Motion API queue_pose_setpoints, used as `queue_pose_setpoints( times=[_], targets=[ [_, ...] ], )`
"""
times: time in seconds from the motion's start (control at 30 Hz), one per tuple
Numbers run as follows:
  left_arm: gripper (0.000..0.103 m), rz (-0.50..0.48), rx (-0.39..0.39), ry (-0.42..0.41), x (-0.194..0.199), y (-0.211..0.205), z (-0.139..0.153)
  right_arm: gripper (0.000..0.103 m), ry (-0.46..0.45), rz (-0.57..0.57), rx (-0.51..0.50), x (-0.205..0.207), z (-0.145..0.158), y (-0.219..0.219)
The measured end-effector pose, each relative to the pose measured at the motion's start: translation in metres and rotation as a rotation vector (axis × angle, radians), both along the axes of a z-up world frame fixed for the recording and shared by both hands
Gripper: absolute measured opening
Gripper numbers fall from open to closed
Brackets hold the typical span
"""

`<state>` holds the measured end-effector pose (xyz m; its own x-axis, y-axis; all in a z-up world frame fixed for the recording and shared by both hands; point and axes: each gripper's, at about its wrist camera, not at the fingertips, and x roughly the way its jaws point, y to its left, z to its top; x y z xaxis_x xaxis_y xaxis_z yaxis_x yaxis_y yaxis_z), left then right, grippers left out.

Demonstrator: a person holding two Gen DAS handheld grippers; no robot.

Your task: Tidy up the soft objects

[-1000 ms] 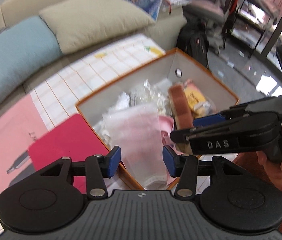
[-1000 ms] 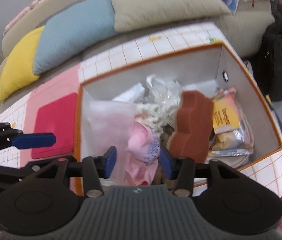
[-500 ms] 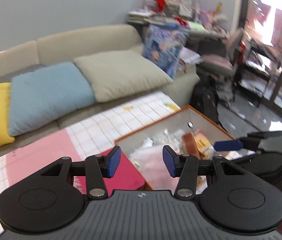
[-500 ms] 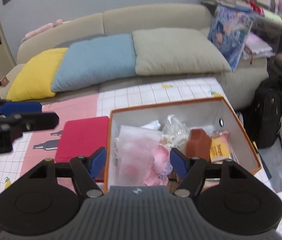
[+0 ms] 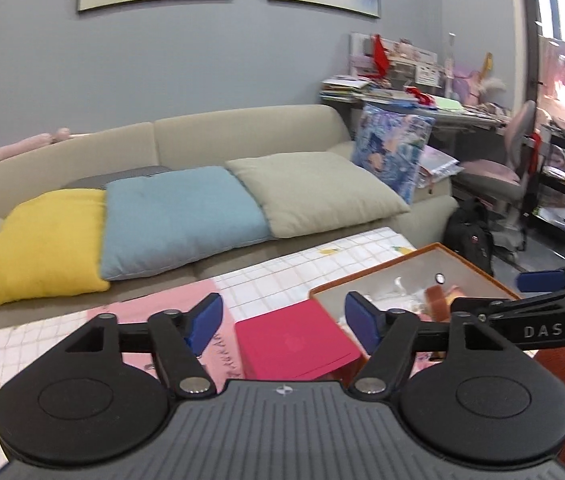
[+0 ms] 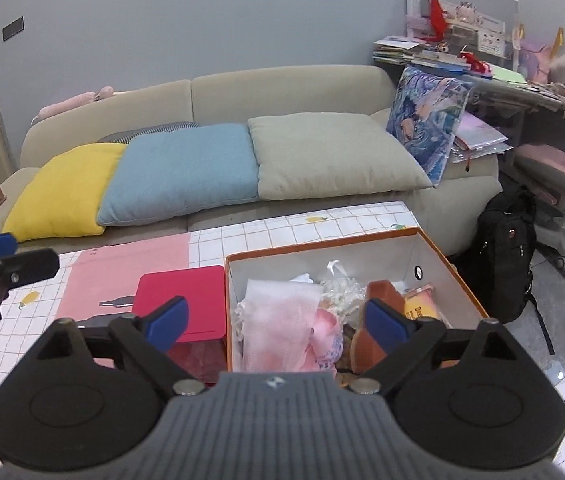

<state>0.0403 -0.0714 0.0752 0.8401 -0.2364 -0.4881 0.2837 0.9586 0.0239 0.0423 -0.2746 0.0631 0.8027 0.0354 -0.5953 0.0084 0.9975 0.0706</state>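
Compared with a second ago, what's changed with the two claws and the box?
Both claws drew up and back from the orange box. The left claw and right claw have just been opening, with nothing between their pads. The pink mesh bag, brown sponge and red mat stayed put.

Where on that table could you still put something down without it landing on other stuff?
The checked cloth behind the orange box toward the sofa is bare, and so is the pink mat behind the red pad. The box itself is crammed.
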Motion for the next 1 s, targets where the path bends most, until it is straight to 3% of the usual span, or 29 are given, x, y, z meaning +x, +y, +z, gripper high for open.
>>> queue_pose_setpoints(
  times=[0.17, 0.3, 0.5, 0.8, 1.0],
  targets=[
    [0.093, 0.089, 0.014, -0.022, -0.011, 0.004, -0.013, 0.096, -0.002, -0.010, -0.005, -0.010, -0.013, 0.009],
    [0.094, 0.149, -0.026, 0.029, -0.011, 0.014, -0.025, 0.096, 0.022, -0.030, 0.018, -0.013, -0.021, 0.015],
    [0.094, 0.161, 0.009, 0.130, -0.013, 0.016, -0.047, 0.100, 0.004, 0.002, -0.015, -0.018, -0.029, 0.031],
    [0.094, 0.178, 0.037, 0.232, -0.010, 0.008, -0.063, 0.100, 0.111, -0.029, -0.027, -0.011, -0.054, 0.028],
    [0.094, 0.168, 0.039, 0.271, -0.011, 0.005, -0.068, 0.100, 0.117, -0.032, -0.021, -0.012, -0.056, 0.026]
  ],
)
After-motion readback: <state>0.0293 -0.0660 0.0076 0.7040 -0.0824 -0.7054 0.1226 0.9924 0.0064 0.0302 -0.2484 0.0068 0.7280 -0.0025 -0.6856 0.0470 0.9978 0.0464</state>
